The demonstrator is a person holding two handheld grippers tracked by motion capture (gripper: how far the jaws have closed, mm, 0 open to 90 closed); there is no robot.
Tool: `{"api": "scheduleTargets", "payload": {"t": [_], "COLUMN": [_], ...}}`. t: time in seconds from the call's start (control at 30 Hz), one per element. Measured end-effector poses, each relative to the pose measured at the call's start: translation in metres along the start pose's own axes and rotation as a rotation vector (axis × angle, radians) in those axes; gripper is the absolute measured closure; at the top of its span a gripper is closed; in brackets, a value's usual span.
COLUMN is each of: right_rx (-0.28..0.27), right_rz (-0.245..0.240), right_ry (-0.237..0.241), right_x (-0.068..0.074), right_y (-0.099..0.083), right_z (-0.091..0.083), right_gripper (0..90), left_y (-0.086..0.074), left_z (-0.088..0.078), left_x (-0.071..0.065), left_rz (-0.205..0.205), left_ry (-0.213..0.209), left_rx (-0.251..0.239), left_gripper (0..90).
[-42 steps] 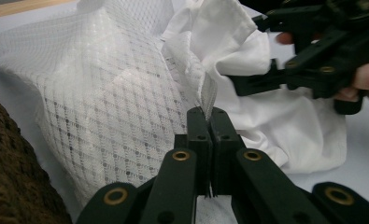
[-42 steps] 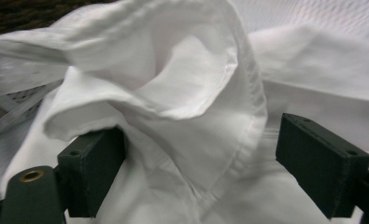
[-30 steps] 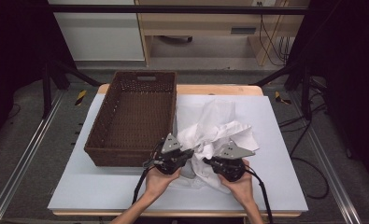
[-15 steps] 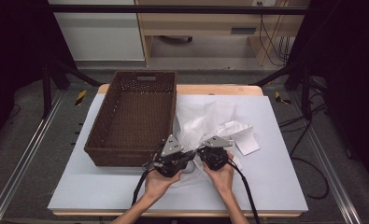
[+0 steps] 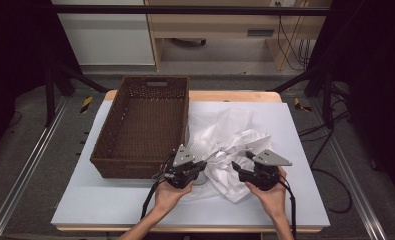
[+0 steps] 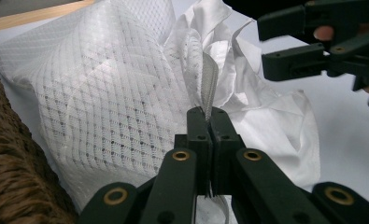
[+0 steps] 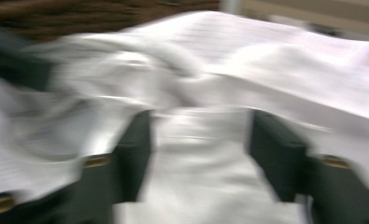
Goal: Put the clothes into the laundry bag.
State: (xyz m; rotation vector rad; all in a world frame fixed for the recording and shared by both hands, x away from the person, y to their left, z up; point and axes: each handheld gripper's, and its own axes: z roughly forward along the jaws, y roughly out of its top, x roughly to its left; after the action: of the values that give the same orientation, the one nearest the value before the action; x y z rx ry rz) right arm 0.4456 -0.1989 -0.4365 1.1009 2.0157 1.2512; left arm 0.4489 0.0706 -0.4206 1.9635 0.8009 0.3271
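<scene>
From the high view, the left gripper and the right gripper sit at the near edge of the crumpled white cloth, which spreads ahead of both; the wicker basket lies just left of the left gripper.

In the left gripper view, the jaws are pinched tight on a fold of the cloth, the basket at lower left.

The blurred right gripper view shows its jaws spread apart, having just been opening, with cloth lying between them, not clamped.
</scene>
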Motion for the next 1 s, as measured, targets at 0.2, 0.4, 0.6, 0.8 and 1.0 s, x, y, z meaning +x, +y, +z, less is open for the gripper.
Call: {"api": "scheduleTargets", "payload": {"t": [0.2,0.4,0.6,0.8,1.0], "right_rx": [0.062,0.089,0.061,0.014,0.048], "right_rz": [0.058,0.042,-0.001,-0.086,-0.045], "right_ry": [-0.009,0.046,0.131,0.188,0.154], "right_x": [-0.021,-0.018,0.002,0.032,0.026], "right_y": [-0.015,-0.016,-0.004,0.013,0.014], "right_z": [0.038,0.045,0.027,0.013,0.012], "right_gripper": [31.5,76.9,84.5,84.7,88.4], "left_y": [-0.002,-0.003,0.0,0.003,0.004], "left_z": [0.005,0.005,0.0,-0.007,-0.007], "left_x": [-0.001,0.0,0.002,0.004,0.004], "left_rz": [0.003,-0.002,-0.011,-0.018,-0.019], "left_ry": [-0.004,-0.003,0.001,0.005,0.009], "left_rx": [0.017,0.017,-0.003,-0.021,-0.022], "left_gripper": [88.4,88.4,88.4,88.4,88.4]}}
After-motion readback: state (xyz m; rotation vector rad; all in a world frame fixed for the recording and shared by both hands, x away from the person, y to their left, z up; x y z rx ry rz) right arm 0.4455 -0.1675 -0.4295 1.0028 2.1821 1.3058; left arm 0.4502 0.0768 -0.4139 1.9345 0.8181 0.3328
